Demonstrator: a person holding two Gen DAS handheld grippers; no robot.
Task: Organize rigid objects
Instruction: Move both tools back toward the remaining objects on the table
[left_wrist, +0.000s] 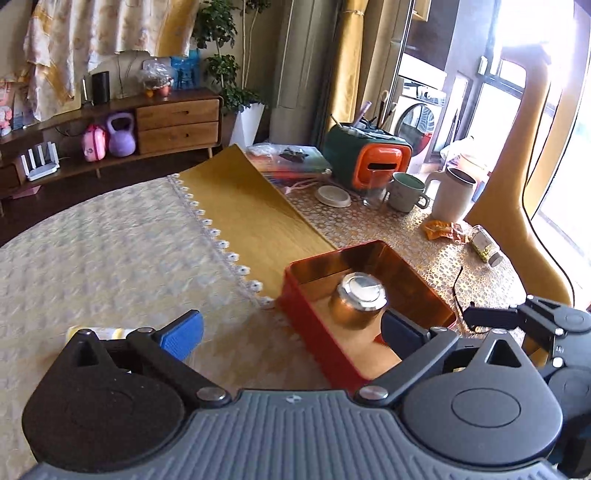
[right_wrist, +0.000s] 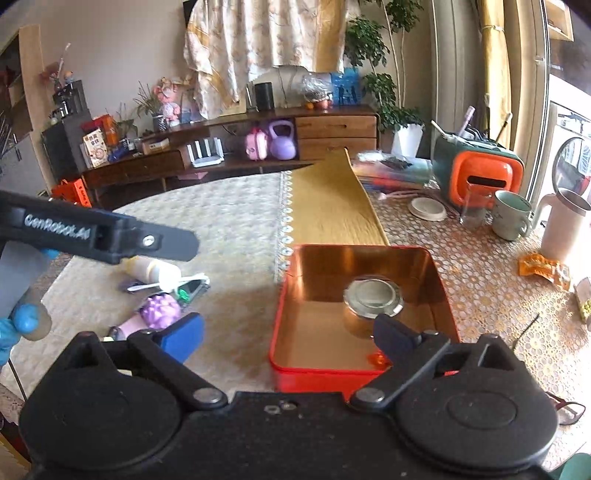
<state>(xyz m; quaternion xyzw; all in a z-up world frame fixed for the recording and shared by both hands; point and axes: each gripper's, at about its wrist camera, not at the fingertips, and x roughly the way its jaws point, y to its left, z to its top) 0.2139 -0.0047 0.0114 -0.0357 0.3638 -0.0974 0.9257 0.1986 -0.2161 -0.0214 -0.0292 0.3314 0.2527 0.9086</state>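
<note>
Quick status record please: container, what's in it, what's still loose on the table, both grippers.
container: red tin box, lid off, on the table
inside: one metal canister, upright
loose items: white bottle, purple toy, left of the box
left gripper: open, empty
right gripper: open, empty

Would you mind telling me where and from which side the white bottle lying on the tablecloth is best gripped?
Judging from the right wrist view, the white bottle lies on its side, long axis running left to right. I would grip its rounded body at mid-length, coming from above with the fingers across its width. The utensils touch it near its right end, so stay left of them. The right gripper is open and empty.
</note>
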